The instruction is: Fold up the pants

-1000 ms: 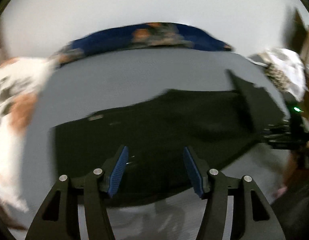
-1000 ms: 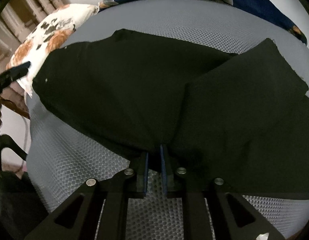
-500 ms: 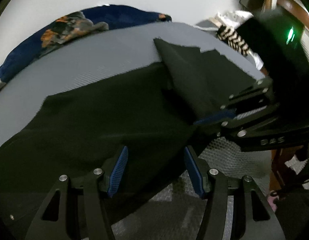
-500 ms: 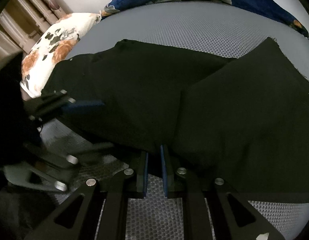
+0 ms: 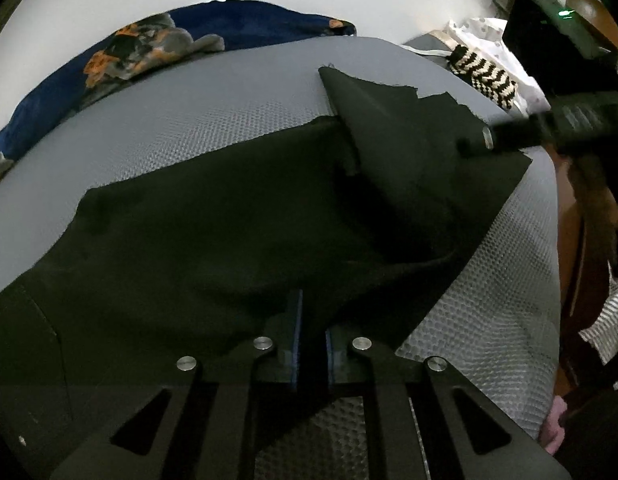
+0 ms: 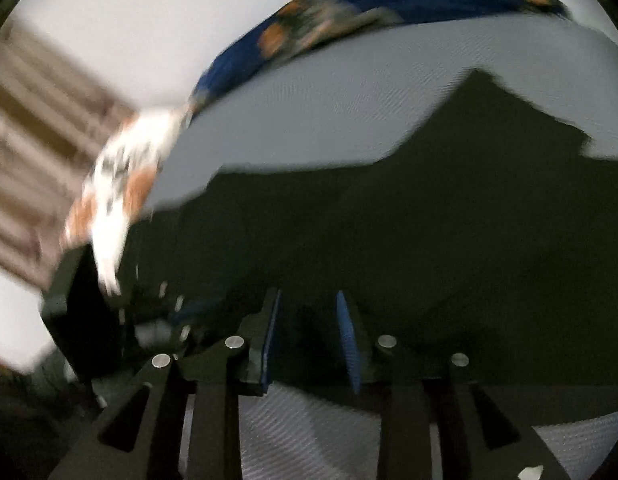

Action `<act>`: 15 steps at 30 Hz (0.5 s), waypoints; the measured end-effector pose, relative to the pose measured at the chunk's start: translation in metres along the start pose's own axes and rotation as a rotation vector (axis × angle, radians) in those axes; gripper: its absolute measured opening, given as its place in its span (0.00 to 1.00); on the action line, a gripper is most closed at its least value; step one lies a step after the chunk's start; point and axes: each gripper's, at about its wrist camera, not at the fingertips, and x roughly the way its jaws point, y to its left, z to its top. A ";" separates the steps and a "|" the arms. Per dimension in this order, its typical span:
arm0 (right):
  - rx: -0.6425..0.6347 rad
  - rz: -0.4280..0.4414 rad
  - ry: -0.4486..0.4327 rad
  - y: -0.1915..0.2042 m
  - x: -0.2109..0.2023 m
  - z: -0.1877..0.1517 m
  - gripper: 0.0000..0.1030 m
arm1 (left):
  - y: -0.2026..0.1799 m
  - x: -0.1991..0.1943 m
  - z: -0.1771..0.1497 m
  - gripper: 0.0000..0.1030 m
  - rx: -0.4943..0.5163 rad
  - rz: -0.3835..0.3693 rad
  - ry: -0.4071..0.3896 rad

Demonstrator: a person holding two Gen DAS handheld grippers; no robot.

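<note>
black pants (image 5: pixel 237 240) sprawl mid-frame on the grey bed (image 5: pixel 229 100); soft, limp, best taken at hems. left gripper (image 5: pixel 310 344) has just clamped their near edge; right gripper (image 6: pixel 309 336), opening, holds nothing.

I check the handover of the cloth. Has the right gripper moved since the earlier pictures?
Yes. The right gripper has swung left: the flowered pillow now sits nearer the picture's middle. Its jaws have just been opening, off the black pants.

The left gripper (image 5: pixel 310 328) is tilted downward, its jaws clamped together; the right gripper's (image 6: pixel 309 334) jaws have just been opening.
</note>
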 end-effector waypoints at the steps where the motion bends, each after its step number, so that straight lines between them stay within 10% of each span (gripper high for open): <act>1: 0.077 -0.035 -0.033 -0.027 -0.006 0.008 0.27 | 0.000 0.000 0.000 0.09 -0.006 -0.002 0.002; 15: 0.409 -0.082 -0.199 -0.155 -0.022 0.065 0.24 | 0.006 0.004 0.001 0.09 -0.065 -0.017 0.026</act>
